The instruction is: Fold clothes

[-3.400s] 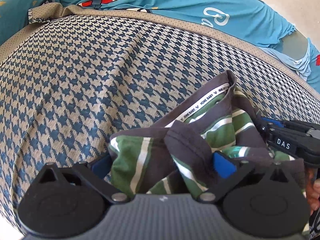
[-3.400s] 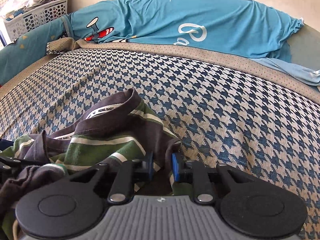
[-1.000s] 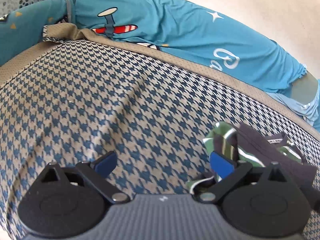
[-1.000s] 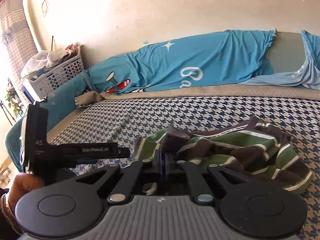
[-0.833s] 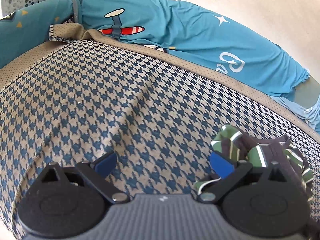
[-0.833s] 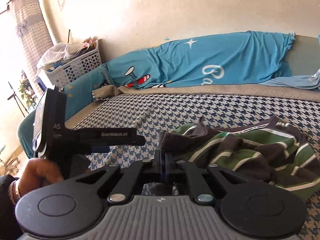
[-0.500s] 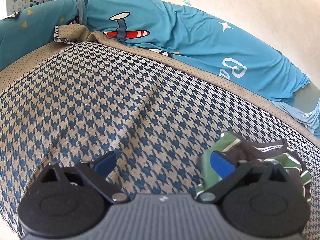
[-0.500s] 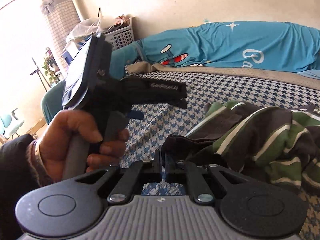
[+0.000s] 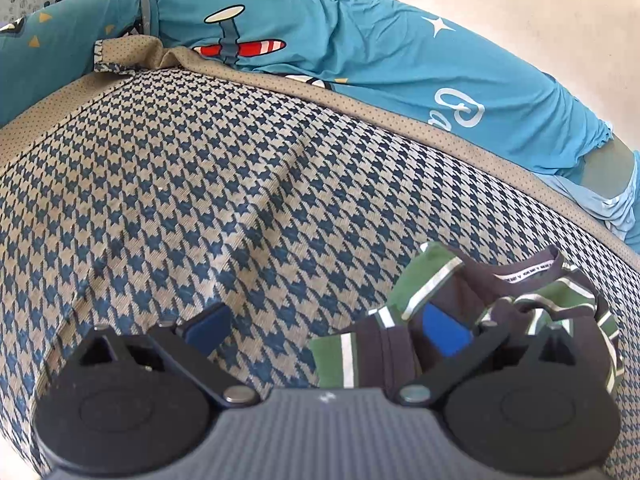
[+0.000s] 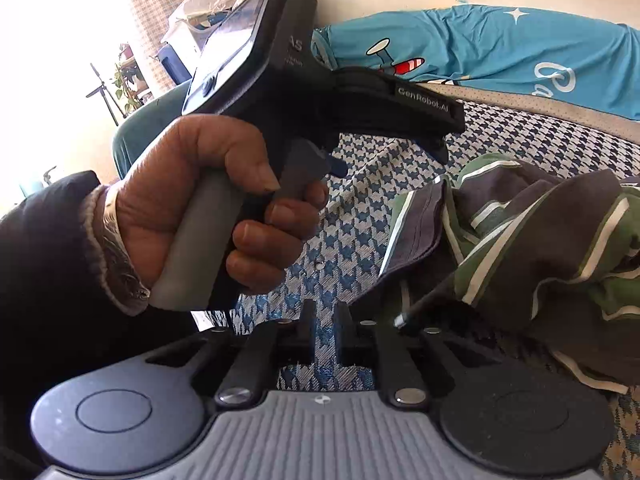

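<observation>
We've both claws empty — right gripper (image 10: 323,330) just cracking apart, left gripper (image 9: 326,330) spread — so we'd re-pinch the crumpled green-and-brown striped cotton shirt (image 10: 532,232) at its hem.

Shirt (image 9: 472,304): green and dark brown-grey, thin white stripes, dark collar with printed white tape inside. Crumpled in a loose heap, unfolded, on the houndstooth cover (image 9: 200,200). One striped flap lies out flat toward the left.
</observation>
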`<action>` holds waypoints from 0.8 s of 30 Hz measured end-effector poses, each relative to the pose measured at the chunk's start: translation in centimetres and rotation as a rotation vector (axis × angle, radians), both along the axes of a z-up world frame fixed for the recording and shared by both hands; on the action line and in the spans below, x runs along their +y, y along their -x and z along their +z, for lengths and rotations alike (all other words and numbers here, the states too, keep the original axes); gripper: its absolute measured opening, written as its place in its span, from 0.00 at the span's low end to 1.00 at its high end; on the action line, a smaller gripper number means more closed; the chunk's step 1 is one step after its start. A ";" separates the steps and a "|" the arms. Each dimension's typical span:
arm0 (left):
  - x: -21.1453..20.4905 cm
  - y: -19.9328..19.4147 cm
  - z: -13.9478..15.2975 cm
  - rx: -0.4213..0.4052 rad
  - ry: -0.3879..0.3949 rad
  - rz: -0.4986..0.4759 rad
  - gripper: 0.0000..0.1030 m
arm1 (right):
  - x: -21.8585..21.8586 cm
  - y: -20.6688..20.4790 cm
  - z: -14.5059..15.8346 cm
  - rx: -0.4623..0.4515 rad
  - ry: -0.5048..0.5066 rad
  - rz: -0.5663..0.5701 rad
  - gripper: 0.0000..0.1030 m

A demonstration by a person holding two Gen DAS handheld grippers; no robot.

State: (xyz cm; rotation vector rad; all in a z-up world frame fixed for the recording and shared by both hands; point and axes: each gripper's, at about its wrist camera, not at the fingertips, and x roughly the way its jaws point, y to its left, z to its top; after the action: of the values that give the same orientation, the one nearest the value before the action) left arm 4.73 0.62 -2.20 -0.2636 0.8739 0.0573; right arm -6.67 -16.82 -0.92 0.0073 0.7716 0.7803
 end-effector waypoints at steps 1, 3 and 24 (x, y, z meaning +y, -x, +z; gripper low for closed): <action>0.2 0.0 0.0 0.005 0.000 0.005 1.00 | -0.2 0.1 0.1 -0.001 -0.004 -0.013 0.14; 0.3 -0.1 0.0 0.017 -0.001 0.012 1.00 | -0.6 0.2 0.2 -0.003 -0.011 -0.039 0.16; -1.6 1.5 -2.1 0.066 -0.100 -0.093 1.00 | -8.0 1.6 -0.3 -0.104 0.171 -0.651 0.58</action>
State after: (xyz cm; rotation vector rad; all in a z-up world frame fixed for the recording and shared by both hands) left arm 3.26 -0.97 -4.34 -0.1280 0.9454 0.0238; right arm -8.27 -24.79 -1.20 0.0609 0.6775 0.0949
